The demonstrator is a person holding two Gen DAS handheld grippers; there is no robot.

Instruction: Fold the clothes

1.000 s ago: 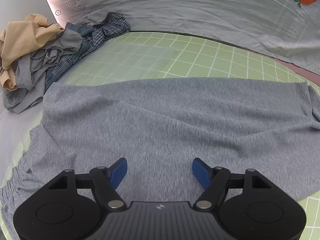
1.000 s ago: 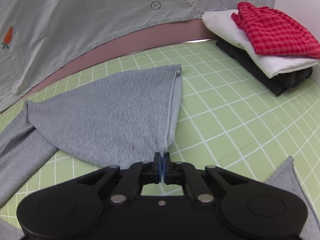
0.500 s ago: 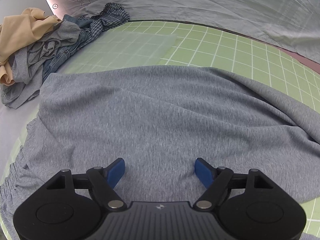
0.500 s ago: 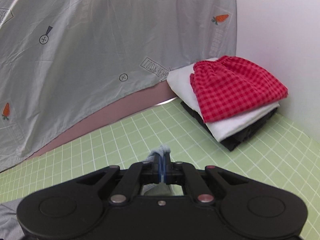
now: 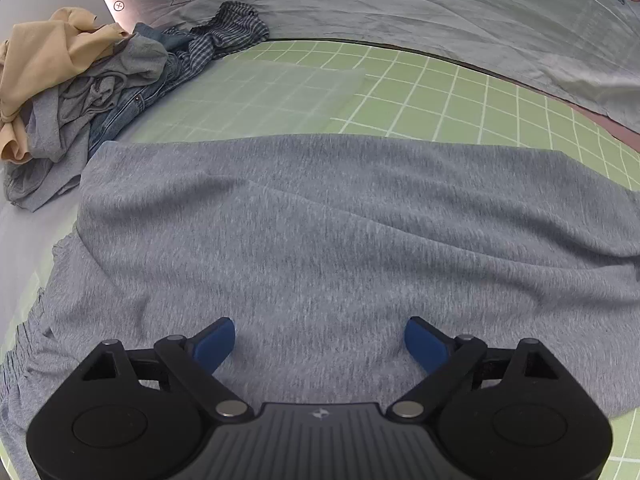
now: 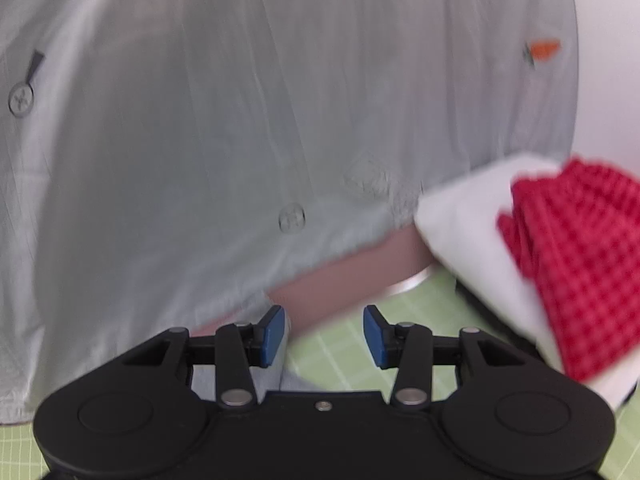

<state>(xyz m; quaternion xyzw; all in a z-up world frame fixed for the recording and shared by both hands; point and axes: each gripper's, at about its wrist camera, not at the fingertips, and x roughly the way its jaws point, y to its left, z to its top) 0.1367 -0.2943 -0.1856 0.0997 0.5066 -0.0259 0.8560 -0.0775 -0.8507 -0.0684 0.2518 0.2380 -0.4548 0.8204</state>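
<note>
Green grid mat (image 5: 460, 92), grey sheet backdrop (image 6: 200, 120)

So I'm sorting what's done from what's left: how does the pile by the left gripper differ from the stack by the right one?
The pile is crumpled and tangled; the stack is folded in flat layers. The pile mixes tan, grey, denim and blue check; the stack shows red check on white over something dark. Both sit at the edge of the green grid mat.

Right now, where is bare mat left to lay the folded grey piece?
Bare green mat runs between the grey garment and the hanging grey sheet. In the right wrist view a patch lies ahead of the open right tool. It is crowded at the unfolded pile and the folded stack.
</note>
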